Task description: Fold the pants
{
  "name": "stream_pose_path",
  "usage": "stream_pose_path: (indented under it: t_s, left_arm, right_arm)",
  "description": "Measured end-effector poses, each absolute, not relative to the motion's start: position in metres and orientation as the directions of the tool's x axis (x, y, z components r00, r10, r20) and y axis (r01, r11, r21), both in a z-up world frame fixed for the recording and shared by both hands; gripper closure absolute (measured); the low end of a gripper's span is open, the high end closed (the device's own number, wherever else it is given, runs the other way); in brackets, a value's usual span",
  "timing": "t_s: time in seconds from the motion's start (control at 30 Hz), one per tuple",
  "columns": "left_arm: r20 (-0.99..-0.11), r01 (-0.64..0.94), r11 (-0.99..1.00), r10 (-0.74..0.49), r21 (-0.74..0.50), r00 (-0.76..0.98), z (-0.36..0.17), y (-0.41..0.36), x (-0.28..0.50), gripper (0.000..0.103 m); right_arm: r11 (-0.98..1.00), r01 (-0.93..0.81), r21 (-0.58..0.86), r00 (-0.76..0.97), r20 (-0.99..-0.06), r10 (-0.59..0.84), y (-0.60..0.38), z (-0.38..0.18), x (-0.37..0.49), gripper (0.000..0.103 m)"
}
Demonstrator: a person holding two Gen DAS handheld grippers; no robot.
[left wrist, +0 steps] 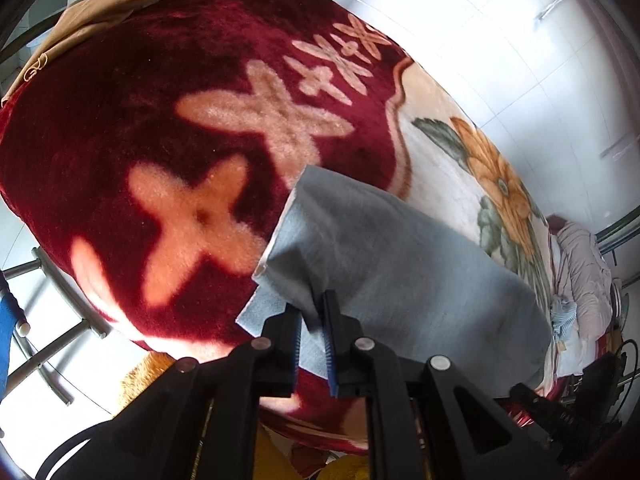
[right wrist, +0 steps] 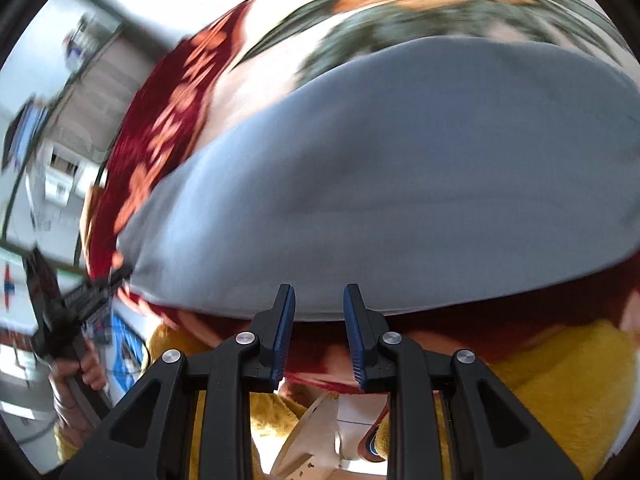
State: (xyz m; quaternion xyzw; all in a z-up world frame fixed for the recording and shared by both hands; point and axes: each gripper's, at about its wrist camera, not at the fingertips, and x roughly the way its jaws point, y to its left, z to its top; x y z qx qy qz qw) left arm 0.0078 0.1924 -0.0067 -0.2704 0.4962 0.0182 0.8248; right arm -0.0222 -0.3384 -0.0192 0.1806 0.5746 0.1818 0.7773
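No brand, label or writing can be read in either view — a pale curled mark on the tan cloth (left wrist: 94,16) at the far edge is too small to make out.

The pants (left wrist: 404,280), grey-blue and folded into a long band, lie on the blanket (left wrist: 120,128), a plush red one with pale cross-flowers and a cream field bearing orange blooms. The left gripper (left wrist: 316,320) is clenched on the pants' near end, its blue pads pinching a fold of the cloth and lifting that corner off the blanket. The right gripper (right wrist: 319,312) hangs just over the near edge of the pants (right wrist: 400,184); its jaws stand apart with nothing between them, and the cloth lies beyond the tips. This view is smeared by motion.

Around: yellow fleece (right wrist: 540,368) under the right gripper, a pale belt (right wrist: 308,432) below it, a whitish jacket (left wrist: 580,264) at the far end of the blanket, metal rails (left wrist: 52,344) and a white tiled floor (left wrist: 500,40). In the right view a hand (right wrist: 80,372) grips the other gripper's handle at the left edge.
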Motion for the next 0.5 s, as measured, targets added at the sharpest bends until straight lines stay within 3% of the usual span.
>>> stream_pose_path:
  t_s: [0.37, 0.5]
  left_arm:
    - [-0.838, -0.306, 0.861, -0.216, -0.406, 0.501, -0.003, 0.191, 0.008, 0.094]
    - [-0.833, -0.294, 0.869, -0.209, -0.398, 0.512, 0.007, 0.188, 0.005, 0.096]
  right_arm:
    - [0.728, 0.487, 0.482, 0.490, -0.841, 0.230, -0.564, -0.037, -0.007, 0.077]
    - [0.711, 0.506, 0.488, 0.460, -0.850, 0.256, -0.583, -0.055, 0.010, 0.077]
